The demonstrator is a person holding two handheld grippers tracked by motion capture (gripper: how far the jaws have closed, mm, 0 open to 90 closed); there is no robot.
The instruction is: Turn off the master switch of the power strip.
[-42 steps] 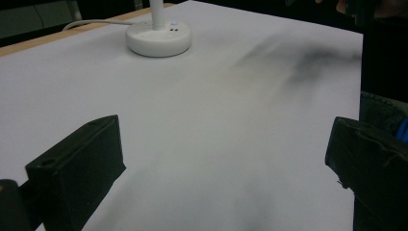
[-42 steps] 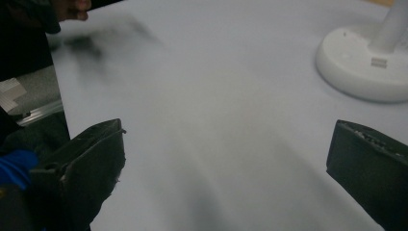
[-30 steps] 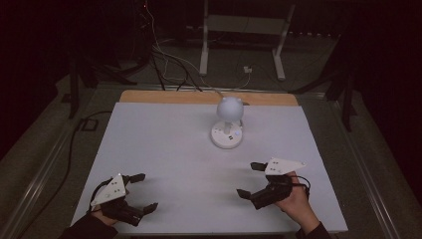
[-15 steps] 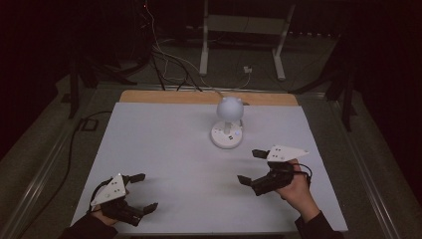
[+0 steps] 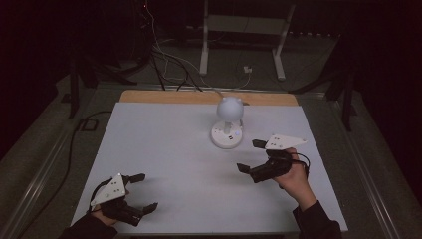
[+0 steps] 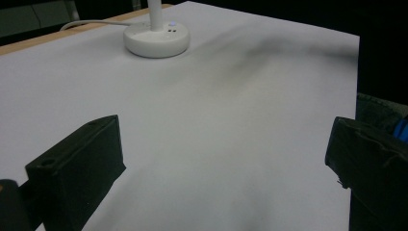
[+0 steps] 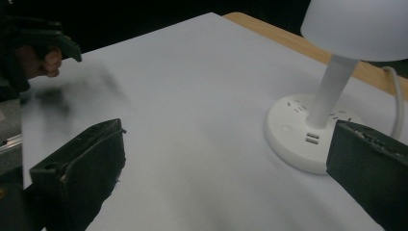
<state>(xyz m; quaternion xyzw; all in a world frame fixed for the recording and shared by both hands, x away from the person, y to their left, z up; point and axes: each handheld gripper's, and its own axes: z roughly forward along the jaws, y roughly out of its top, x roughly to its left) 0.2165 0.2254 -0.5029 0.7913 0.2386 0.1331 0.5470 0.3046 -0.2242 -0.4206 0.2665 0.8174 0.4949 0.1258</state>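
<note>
left gripper (image 5: 141, 192): low at the near left corner of the table, held in a hand (image 5: 102, 217); it sits where it did a second ago. fingers spread wide, grasping nothing; in the left gripper view they are blocky matt black pads with bare white surface between them.
table (image 5: 164, 149): flat, smooth white top, with a strip of pale wood showing along the far edge. unchanged.
lamp (image 5: 228, 121): small white desk lamp near the middle of the far half of the table, well apart from the left gripper. round dome shade on a thin straight stem, set in a flat disc base with small slots on its top and rim. smooth plastic look. a white cable (image 7: 397, 108) leaves the base toward the far edge. it has not moved.
right gripper (image 5: 250, 156): at the right, near the lamp base and just toward the person from it. over the last second it has travelled forward from the near right part of the table. fingers released, wide apart, empty; in the right gripper view the lamp base lies just beyond the right-hand finger. a pale three-cornered plate (image 5: 283, 142) tops it.
right hand (image 5: 294, 174): wraps the grip, dark sleeve behind it.
</note>
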